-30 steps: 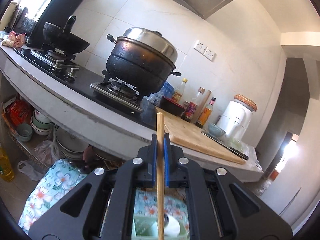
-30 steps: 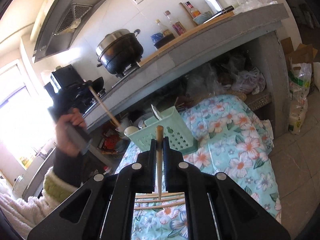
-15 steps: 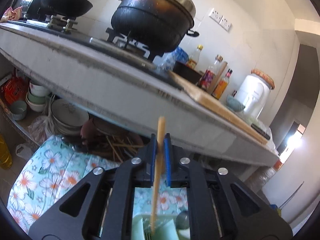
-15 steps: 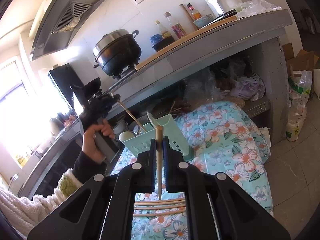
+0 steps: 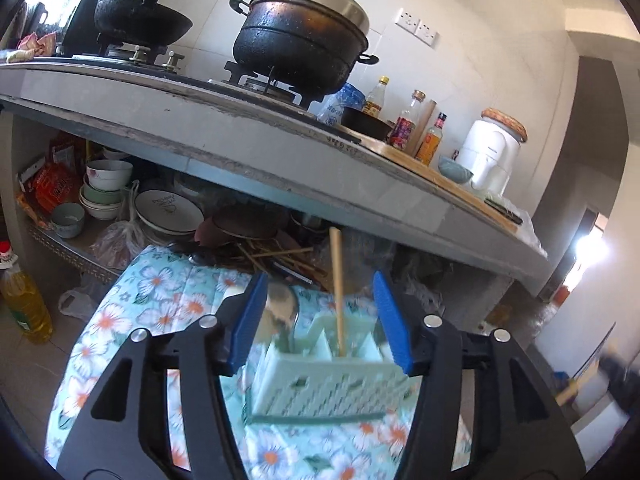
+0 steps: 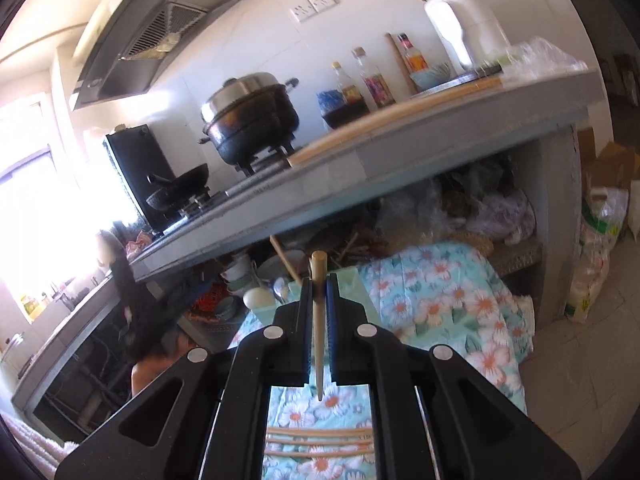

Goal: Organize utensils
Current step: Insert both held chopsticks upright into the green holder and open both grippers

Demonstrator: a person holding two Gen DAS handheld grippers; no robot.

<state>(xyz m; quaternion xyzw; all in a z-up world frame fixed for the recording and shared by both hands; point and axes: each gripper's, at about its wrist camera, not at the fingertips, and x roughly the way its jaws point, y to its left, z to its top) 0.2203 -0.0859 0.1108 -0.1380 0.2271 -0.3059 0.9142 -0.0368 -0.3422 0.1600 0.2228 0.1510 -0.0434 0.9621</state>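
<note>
A pale green slotted utensil holder [image 5: 320,372] stands on the flowered cloth right in front of my left gripper [image 5: 320,276]. Its jaws are opening, and the blue pads [image 5: 390,320] stand wide apart. Between them a wooden chopstick [image 5: 338,292] stands free in the holder and touches neither pad. A metal spoon [image 5: 282,314] sits in the slot to its left. My right gripper [image 6: 319,280] is shut on a second chopstick [image 6: 319,332], held upright above the cloth. The holder [image 6: 354,280] shows just behind its fingers. Three more chopsticks [image 6: 320,440] lie on the cloth below.
A grey kitchen counter [image 5: 280,152] overhangs the cloth, with a black pot [image 5: 300,40], a wok and bottles on top. Bowls and plates [image 5: 168,208] fill the shelf under it. An oil bottle [image 5: 24,304] stands on the floor at left, bags [image 6: 596,256] at right.
My left gripper sank toward the holder and spread its jaws, and its chopstick now stands in the holder. The right gripper rose a little, still gripping its chopstick.
</note>
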